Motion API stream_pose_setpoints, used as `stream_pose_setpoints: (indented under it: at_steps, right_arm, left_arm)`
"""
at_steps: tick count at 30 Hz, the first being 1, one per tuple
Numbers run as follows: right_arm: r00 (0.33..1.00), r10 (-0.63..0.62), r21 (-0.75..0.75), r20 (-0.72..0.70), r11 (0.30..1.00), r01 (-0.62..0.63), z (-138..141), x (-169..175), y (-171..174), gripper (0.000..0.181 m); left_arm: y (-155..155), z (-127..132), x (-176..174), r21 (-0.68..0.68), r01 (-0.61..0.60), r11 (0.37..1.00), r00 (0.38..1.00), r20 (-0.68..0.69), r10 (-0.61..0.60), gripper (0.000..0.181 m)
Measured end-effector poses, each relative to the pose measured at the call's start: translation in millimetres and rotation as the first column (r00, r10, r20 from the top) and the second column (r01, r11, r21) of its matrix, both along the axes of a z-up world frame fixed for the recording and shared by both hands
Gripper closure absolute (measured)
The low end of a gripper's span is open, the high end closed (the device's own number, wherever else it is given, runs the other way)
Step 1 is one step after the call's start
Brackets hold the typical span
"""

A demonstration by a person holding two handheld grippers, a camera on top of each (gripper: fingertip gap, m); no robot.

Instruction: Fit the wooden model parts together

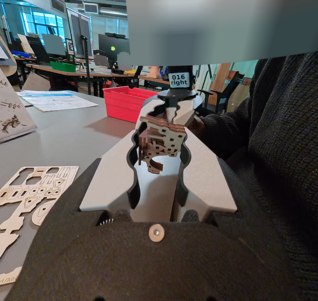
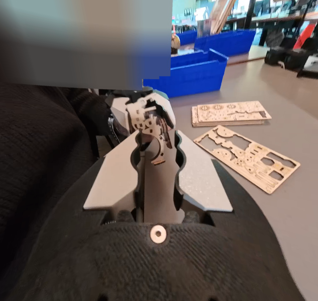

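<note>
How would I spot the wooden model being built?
Start at the grey table, then find the two grey grippers meeting above it. The wooden model sits between the left gripper fingertips, a thick layered lump, unlike the flat cut-out sheets lying nearby.

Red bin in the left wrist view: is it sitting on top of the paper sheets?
No. The red bin stands directly on the grey table, with the paper sheets lying apart from it to the left.

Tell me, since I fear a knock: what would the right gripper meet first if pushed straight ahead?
Probably the wooden model, right at the right gripper's tips and held in the left gripper. Depth is unclear.
</note>
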State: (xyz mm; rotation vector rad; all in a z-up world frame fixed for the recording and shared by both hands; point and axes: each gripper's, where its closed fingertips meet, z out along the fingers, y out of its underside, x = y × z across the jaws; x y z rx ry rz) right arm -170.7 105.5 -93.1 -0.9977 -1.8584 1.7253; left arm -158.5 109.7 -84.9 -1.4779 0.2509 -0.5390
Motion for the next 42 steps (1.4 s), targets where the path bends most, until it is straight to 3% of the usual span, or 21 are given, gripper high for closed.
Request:
stream_pose_setpoints:
  at_steps: [9,15,23,24,25,28,42]
  right_arm:
    - [0.998,0.046,-0.029,-0.035,0.998,-0.047,7,6,-8,0.15]
    - [0.994,0.106,-0.098,-0.005,0.99,-0.106,6,10,-15,0.138]
    - [0.998,0.067,-0.081,-0.008,0.994,-0.067,4,6,-11,0.143]
    - [0.998,0.069,-0.083,-0.006,0.994,-0.069,4,5,-12,0.14]
    - [0.996,0.093,-0.087,-0.007,0.992,-0.093,4,8,-14,0.123]
    - [0.992,0.127,-0.111,-0.02,0.986,-0.129,7,11,-18,0.118]
    - [0.994,-0.037,0.185,-0.103,0.981,0.056,-7,-1,-17,0.128]
  left_arm:
    - [0,4,3,0.011,0.016,1.0,0.999,0.044,-0.017,0.135]
    - [-4,9,8,0.022,0.083,0.996,0.987,0.138,-0.085,0.135]
    - [1,8,3,0.007,0.033,0.999,0.987,0.16,-0.034,0.135]
    - [1,8,2,0.006,0.034,0.999,0.985,0.169,-0.035,0.135]
    - [2,9,1,0.004,0.03,1.0,0.983,0.182,-0.031,0.135]
    - [3,9,-2,-0.001,0.026,1.0,0.978,0.206,-0.026,0.135]
    - [8,4,-2,-0.007,-0.051,0.999,0.99,0.133,0.052,0.134]
